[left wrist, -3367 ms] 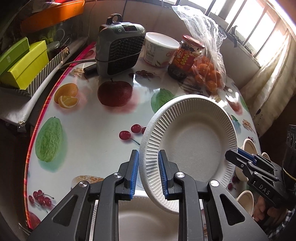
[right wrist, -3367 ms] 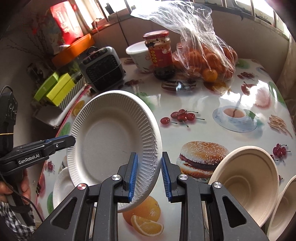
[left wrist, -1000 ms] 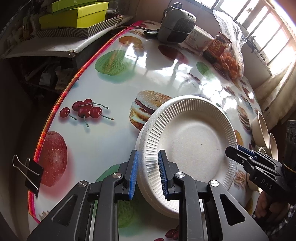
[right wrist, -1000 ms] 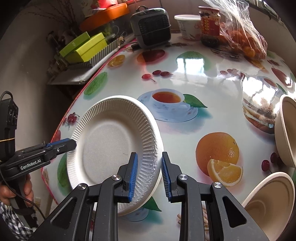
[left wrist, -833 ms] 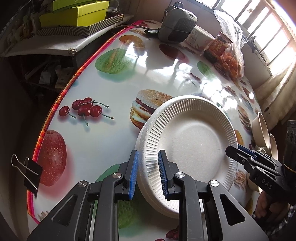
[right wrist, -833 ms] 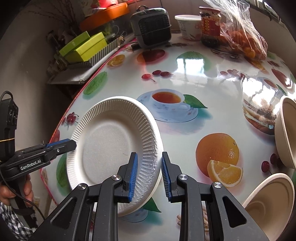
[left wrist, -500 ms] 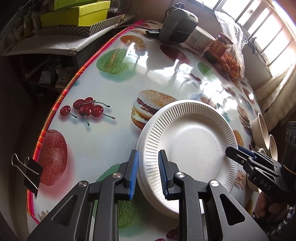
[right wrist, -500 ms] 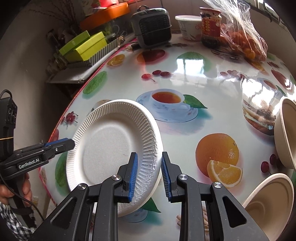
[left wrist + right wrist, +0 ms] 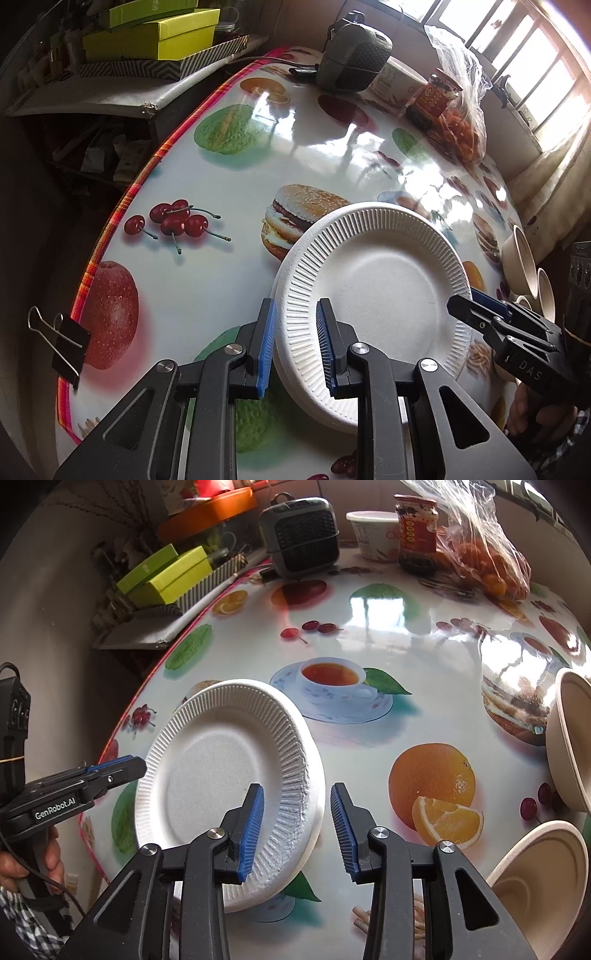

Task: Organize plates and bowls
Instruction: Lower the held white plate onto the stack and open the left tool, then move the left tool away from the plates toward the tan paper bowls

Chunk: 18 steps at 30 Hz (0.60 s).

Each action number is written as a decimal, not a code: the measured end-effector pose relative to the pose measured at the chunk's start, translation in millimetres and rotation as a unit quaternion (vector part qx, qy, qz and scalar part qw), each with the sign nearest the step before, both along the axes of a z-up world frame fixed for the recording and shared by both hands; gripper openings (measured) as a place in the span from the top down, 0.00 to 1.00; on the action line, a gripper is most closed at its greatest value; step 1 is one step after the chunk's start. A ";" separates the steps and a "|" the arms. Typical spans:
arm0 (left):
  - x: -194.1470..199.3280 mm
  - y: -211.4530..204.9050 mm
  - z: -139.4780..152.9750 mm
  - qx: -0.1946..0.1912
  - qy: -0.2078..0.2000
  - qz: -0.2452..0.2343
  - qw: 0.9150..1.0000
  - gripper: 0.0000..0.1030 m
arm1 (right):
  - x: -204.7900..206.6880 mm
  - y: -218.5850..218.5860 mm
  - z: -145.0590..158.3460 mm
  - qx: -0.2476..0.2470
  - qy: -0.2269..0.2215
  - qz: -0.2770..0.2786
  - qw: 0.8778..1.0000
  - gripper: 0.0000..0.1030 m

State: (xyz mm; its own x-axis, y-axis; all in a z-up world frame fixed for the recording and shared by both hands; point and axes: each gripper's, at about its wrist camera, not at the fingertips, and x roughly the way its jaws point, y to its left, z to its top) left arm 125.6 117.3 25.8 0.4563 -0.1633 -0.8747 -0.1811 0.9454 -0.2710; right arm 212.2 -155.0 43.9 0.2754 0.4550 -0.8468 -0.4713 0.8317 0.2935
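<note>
White paper plate (image 9: pixel 376 295) sits on top of a second plate (image 9: pixel 314 402), the pair lying on the table (image 9: pixel 221 295) near its front-left edge, over a printed burger and a green fruit. Left to right in the left wrist view: binder clip (image 9: pixel 68 339) on the table rim; left gripper (image 9: pixel 295 347) with its blue pads pinching the left rim of the top plate, one pad under the rim, one on the ribbed upper face; right gripper (image 9: pixel 476 302) at the plate's right rim, a hand (image 9: pixel 539 413) below it. Beige bowls (image 9: pixel 524 258) stand tilted at the far right edge of the table, well apart from the plates. At the back: yellow-green boxes (image 9: pixel 147 33) on a side shelf, grey heater (image 9: pixel 351 62), white tub (image 9: pixel 391 81), jar (image 9: pixel 436 99), bag of oranges (image 9: pixel 465 125). Right wrist view, left to right: left gripper (image 9: pixel 136 766) at the plate's (image 9: pixel 214 775) left rim, tips close together; right gripper (image 9: pixel 297 823) with jaws just opening, now spread. Left pad lies over the ribbed rim, right pad stands clear of the plate's edge, so no pinch on this side. Two bowls at right: one (image 9: pixel 569 742) tilted on edge, one (image 9: pixel 543 882) lower, near the frame corner.
</note>
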 end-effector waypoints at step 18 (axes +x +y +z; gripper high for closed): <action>-18.9 -32.9 35.4 0.062 -0.068 -0.004 0.996 0.65 | -19.8 -18.0 23.0 0.004 -0.043 -0.044 0.998 0.50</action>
